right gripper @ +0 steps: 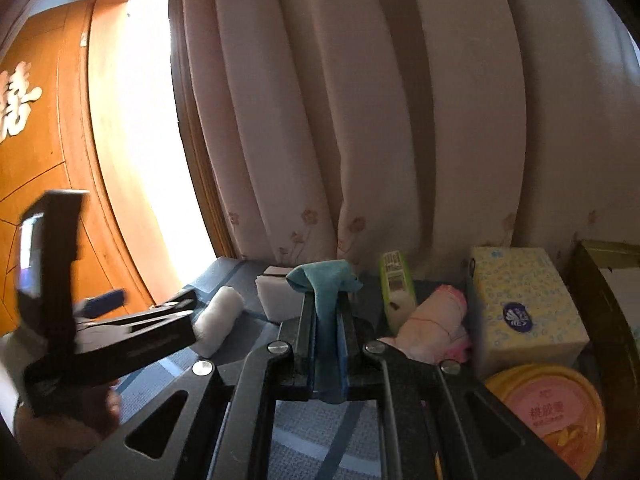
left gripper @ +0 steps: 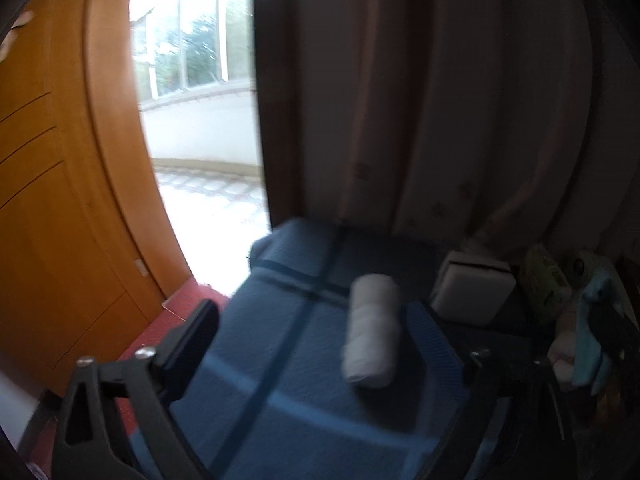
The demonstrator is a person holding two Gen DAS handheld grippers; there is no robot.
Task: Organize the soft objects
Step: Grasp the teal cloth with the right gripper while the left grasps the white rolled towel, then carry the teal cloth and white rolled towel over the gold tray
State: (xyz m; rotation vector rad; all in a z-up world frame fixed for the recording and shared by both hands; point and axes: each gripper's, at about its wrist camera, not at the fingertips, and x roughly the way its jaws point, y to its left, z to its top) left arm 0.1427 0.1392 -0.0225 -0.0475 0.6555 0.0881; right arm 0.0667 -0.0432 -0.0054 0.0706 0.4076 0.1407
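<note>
A rolled white cloth point(left gripper: 372, 334) lies on the blue checked tablecloth point(left gripper: 280, 360), between the fingers of my open left gripper point(left gripper: 316, 340). The roll point(right gripper: 220, 318) and the left gripper point(right gripper: 184, 312) also show at the left of the right wrist view. My right gripper point(right gripper: 326, 300) is shut on a teal cloth point(right gripper: 324, 280) that sticks up past the fingertips. The teal cloth point(left gripper: 592, 336) also shows at the right of the left wrist view. A pink rolled cloth point(right gripper: 436, 320) lies just right of my right gripper.
A white sponge block point(right gripper: 276, 296) sits behind the roll. A green packet point(right gripper: 394, 280), a yellow tissue box point(right gripper: 520, 304) and a round orange tin point(right gripper: 556, 404) stand at the right. Curtains point(right gripper: 360, 120) hang behind the table. A wooden door point(left gripper: 52, 200) is at the left.
</note>
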